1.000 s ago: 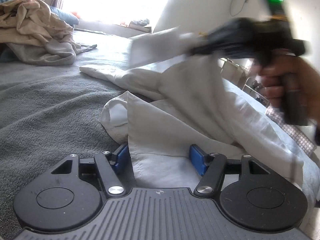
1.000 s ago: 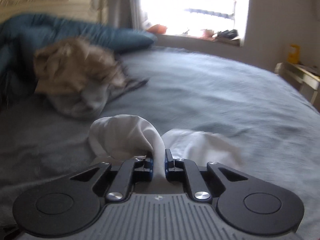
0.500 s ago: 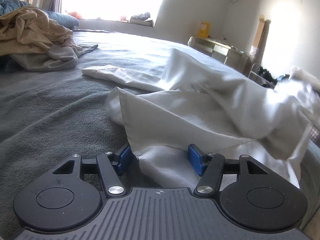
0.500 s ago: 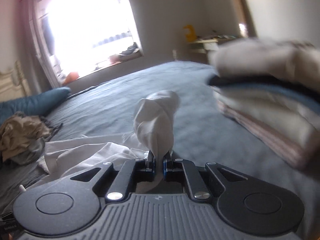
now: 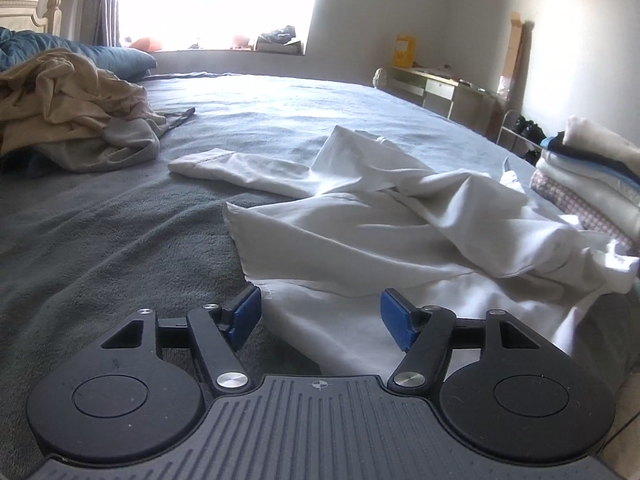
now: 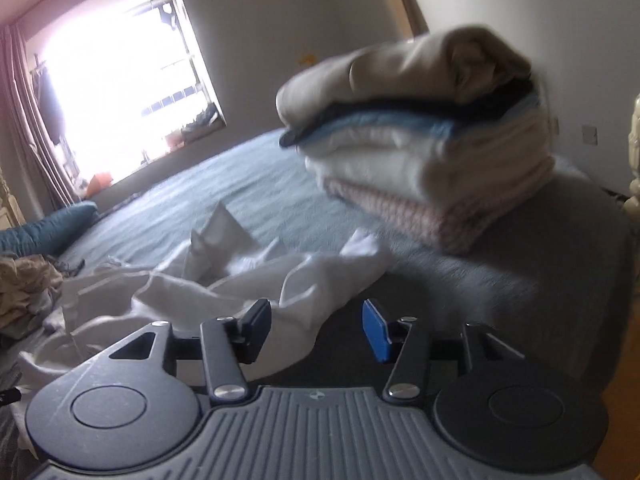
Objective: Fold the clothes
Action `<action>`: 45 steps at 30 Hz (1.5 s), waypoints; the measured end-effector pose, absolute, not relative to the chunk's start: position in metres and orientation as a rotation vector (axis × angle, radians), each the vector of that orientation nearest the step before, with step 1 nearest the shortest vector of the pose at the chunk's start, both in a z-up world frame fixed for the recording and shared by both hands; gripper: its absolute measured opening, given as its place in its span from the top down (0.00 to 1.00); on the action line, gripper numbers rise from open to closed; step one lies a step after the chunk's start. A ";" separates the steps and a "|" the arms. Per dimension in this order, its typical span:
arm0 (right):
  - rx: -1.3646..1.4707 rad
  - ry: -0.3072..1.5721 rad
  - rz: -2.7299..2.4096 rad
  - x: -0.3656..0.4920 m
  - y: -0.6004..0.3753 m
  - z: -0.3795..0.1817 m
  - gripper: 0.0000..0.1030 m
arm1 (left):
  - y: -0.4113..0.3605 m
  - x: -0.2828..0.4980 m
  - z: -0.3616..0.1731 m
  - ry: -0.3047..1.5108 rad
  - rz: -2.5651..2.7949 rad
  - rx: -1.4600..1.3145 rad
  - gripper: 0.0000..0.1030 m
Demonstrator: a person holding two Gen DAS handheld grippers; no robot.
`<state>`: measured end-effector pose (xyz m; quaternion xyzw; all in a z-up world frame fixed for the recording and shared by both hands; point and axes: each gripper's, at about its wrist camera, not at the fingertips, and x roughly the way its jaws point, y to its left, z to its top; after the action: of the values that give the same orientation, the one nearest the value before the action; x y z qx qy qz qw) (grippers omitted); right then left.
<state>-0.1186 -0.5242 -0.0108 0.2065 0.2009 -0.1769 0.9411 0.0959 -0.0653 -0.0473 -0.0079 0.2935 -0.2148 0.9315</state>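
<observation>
**White garment spread on the bed, both grippers open**

A pile of unfolded beige and grey clothes (image 5: 76, 116) was seen at the far left of the grey bed cover (image 5: 120, 232), in front of a blue pillow (image 5: 120, 58). A stack of folded clothes (image 6: 432, 160) was seen at the right edge of the bed, its layers cream, dark, light blue, white and pink-patterned; in the right wrist view it was blurred. A bright window (image 5: 216, 0) was set in the far wall, with small items on its sill that could not be made out. A low desk (image 5: 436, 88) was placed against the right wall, and a yellow box (image 5: 405, 50) stood on it; no writing on it could be read. A small crosshair mark was seen on each gripper body, and no other label was legible.

The white garment (image 5: 380, 216) was laid rumpled across the middle of the bed, one sleeve stretched toward the pile at the left. The left gripper (image 5: 320, 316) was held with its blue pads spread wide, the near hem of the garment lying between them, unclamped. The right gripper (image 6: 316, 330) was likewise spread, a fold of the garment lying between its fingers against the left pad. Nothing was gripped by either.
</observation>
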 end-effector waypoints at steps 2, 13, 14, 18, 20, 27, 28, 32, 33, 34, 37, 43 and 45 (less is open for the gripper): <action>0.410 0.395 -0.316 -0.120 -0.522 -0.002 0.47 | -0.067 0.093 -0.044 0.600 -0.438 -0.013 0.32; 0.572 0.431 0.022 0.015 -0.515 0.013 0.32 | -0.098 0.093 0.001 0.517 -0.513 0.008 0.20; 0.630 0.452 0.057 0.034 -0.522 0.007 0.33 | -0.105 0.097 0.007 0.506 -0.533 0.013 0.19; 0.754 0.562 0.158 0.089 -0.534 -0.027 0.35 | -0.148 0.128 0.022 0.509 -0.628 0.015 0.17; 0.739 0.633 0.226 0.100 -0.528 -0.042 0.36 | -0.175 0.149 0.022 0.526 -0.686 0.021 0.15; 0.402 0.592 0.482 0.045 -0.470 -0.055 0.36 | -0.299 0.213 0.004 0.597 -0.840 0.153 0.14; 0.355 0.586 0.492 0.036 -0.461 -0.057 0.36 | -0.316 0.217 -0.001 0.611 -0.858 0.185 0.14; 0.201 0.540 0.497 0.008 -0.433 -0.069 0.35 | -0.379 0.224 -0.025 0.652 -0.890 0.371 0.16; 0.176 0.524 0.492 0.002 -0.429 -0.071 0.34 | -0.393 0.224 -0.032 0.659 -0.882 0.439 0.18; 0.164 0.507 0.492 -0.003 -0.427 -0.073 0.33 | -0.405 0.224 -0.040 0.660 -0.863 0.509 0.21; 0.160 0.466 0.496 -0.015 -0.424 -0.080 0.32 | -0.418 0.229 -0.051 0.668 -0.835 0.572 0.37; 0.187 0.416 0.478 -0.019 -0.442 -0.075 0.32 | -0.429 0.245 -0.060 0.694 -0.796 0.581 0.83; 0.202 0.380 0.449 -0.025 -0.453 -0.064 0.32 | -0.429 0.250 -0.058 0.691 -0.789 0.555 0.93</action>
<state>-0.0250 -0.4535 -0.0640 0.0995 0.1868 0.2209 0.9521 0.2496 -0.4286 -0.0580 0.2617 0.3255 -0.3719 0.8290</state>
